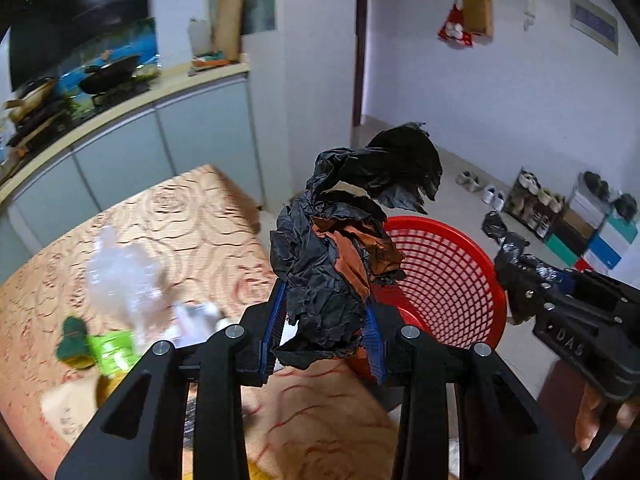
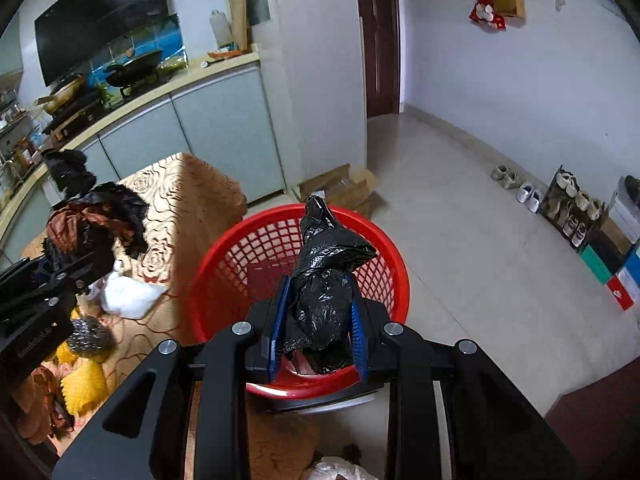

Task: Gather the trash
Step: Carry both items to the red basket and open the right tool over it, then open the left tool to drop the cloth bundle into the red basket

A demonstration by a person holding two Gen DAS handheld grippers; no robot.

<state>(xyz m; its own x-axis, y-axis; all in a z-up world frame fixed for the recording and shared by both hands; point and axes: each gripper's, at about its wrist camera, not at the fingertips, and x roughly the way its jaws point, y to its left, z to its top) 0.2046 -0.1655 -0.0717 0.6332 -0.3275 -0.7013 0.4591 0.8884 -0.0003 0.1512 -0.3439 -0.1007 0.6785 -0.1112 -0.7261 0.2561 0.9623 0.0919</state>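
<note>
The left hand-held gripper point(image 1: 326, 320) is clenched on a crumpled wad of black plastic bag point(image 1: 320, 272) with a piece of brown paper point(image 1: 352, 256) caught inside it. Its blue pads point(image 1: 276, 320) press on both sides of the wad, which stands up above the fingers. In the left wrist view this wad hangs over the edge of the counter point(image 1: 180, 232), just beside the red basket point(image 1: 448, 272).

The right hand-held gripper point(image 2: 318, 316) is clenched on a second, rolled black plastic bag point(image 2: 324, 280). The blue pads point(image 2: 280, 316) squeeze it, and its twisted end points upward. This bag is directly over the open mouth of the red basket, which stands lower than the counter, close to its corner.

The counter has a cloth with a beige rose pattern. On it lie a white crumpled paper point(image 2: 128, 296), a steel wool scrubber point(image 2: 90, 336), a yellow ridged wrapper point(image 2: 86, 388) and a green wrapper point(image 1: 112, 348). A clear plastic piece point(image 1: 120, 276) is there too, but blurred.

Fingers of the person's hand point(image 1: 592, 416) show under the right hand-held gripper.
</note>
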